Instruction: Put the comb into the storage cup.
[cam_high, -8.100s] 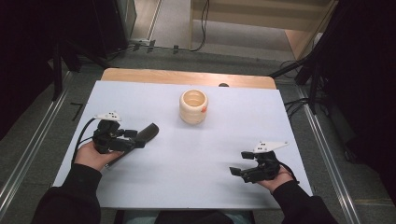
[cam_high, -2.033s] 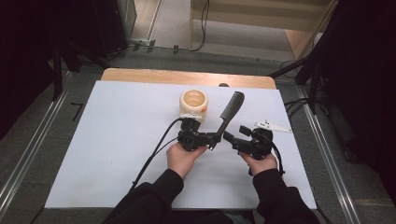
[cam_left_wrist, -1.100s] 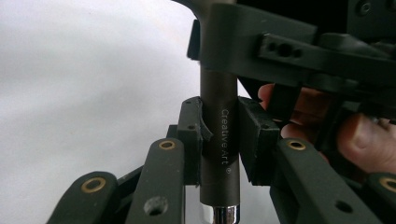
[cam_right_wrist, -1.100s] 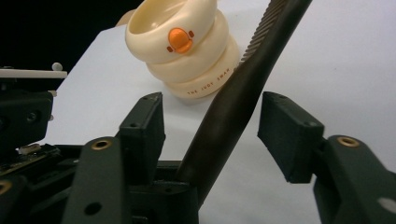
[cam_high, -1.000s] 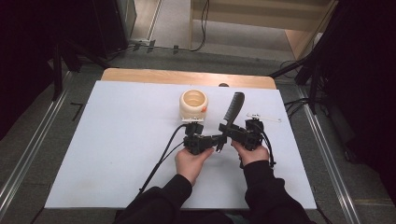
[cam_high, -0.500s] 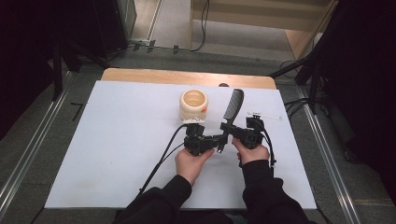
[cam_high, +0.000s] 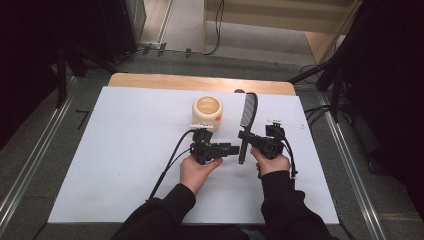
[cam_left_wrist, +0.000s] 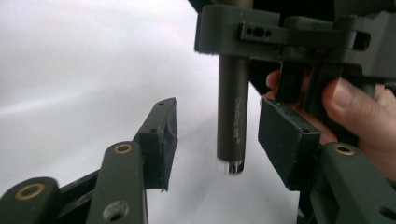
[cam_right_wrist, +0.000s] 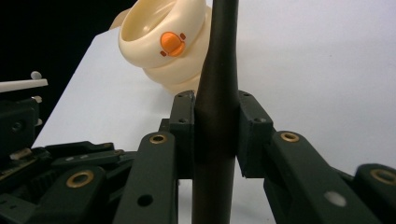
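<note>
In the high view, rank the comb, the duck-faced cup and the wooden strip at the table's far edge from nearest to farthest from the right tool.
1. Comb: clamped in the right tool, rising toward the far side.
2. Duck-faced cup: on the white tabletop, beyond and to the left.
3. Wooden strip: along the far edge, behind the cup.

At the start, my left tongs (cam_high: 234, 149) lay on the left side of the table (cam_high: 125, 130) holding the black comb (cam_high: 247, 120), with my right tongs (cam_high: 248, 139) idle at the right edge. Both hands have since come together near the table's middle, just in front of the cream cup (cam_high: 207, 110). My right tongs have closed onto the comb's handle; my left tongs have just been opening, and their pads now stand clear on either side of the handle's end.
</note>
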